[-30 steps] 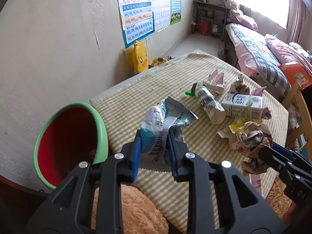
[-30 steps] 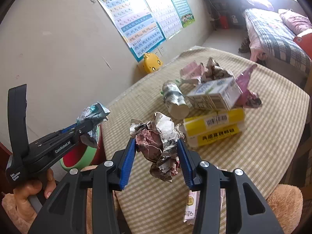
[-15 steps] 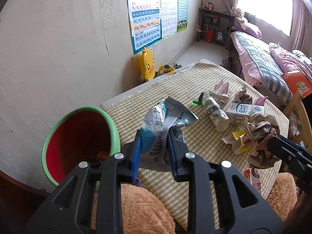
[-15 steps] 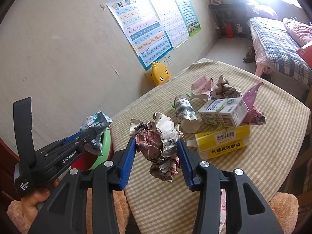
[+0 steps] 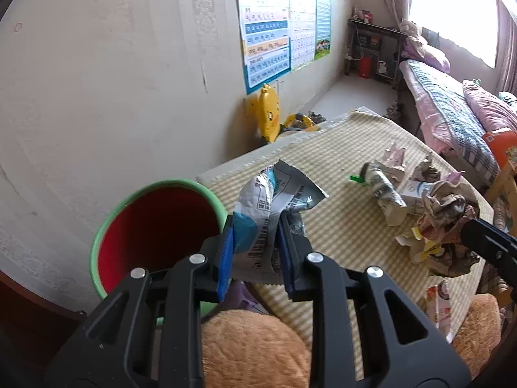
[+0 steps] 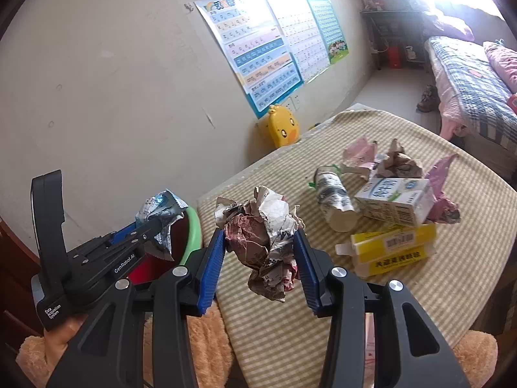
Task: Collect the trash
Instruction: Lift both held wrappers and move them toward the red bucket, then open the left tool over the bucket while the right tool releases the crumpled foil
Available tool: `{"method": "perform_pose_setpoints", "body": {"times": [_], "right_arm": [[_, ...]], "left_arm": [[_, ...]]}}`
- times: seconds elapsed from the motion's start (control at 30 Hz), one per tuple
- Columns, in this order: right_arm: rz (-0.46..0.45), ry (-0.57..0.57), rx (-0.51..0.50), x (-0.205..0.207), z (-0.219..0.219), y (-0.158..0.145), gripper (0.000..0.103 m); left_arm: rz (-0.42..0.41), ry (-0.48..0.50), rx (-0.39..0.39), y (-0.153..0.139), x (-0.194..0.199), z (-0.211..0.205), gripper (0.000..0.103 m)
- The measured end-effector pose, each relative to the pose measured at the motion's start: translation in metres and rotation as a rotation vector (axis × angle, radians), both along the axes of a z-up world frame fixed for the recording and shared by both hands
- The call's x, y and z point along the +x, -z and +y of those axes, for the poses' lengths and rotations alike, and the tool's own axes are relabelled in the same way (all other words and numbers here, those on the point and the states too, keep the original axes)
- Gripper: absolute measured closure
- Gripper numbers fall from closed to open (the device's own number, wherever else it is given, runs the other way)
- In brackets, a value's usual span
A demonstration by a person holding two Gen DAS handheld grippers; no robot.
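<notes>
Pinching a silver wrapper (image 5: 268, 226) in the narrowly parted left gripper (image 5: 255, 242) beside the bin (image 5: 106, 226), with crumpled paper (image 6: 261, 236) clamped in the wider right gripper (image 6: 258, 258) above the table (image 6: 452, 274) — either could spill. Letting go early would probably drop the wrapper outside the rim — how squarely it hangs over the mouth is hard to judge.

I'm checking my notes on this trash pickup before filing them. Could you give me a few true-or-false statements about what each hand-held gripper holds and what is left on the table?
1. The left hand-held gripper grips a silver-and-blue wrapper. True.
2. The right hand-held gripper is empty. False: it clamps a crumpled paper ball.
3. The bin has a green rim and red inside. True.
4. The milk carton is already in the bin. False: it lies on the yellow box on the table.
</notes>
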State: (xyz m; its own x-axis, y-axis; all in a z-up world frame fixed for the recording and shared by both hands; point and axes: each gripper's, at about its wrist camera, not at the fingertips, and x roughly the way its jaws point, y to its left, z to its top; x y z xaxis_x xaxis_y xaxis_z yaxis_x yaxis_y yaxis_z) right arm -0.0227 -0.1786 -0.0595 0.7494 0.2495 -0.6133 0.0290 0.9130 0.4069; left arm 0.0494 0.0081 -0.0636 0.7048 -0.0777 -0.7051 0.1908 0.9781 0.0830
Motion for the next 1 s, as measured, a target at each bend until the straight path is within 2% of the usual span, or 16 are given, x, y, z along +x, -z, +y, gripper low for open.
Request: {"method": "perform_pose_setpoints", "body": {"times": [0.17,1.0], "right_arm": [[-0.004,-0.023,-0.004,0.008,0.011,-0.003,0.061],[0.022,-0.134,-0.051,0.041,0.070,-0.004,0.061]], "left_arm": [[-0.020,-0.031,0.034,-0.001,0.003,0.013,0.078],[-0.005,-0.179,0.004,0.008,0.016,0.083,0.078]]}}
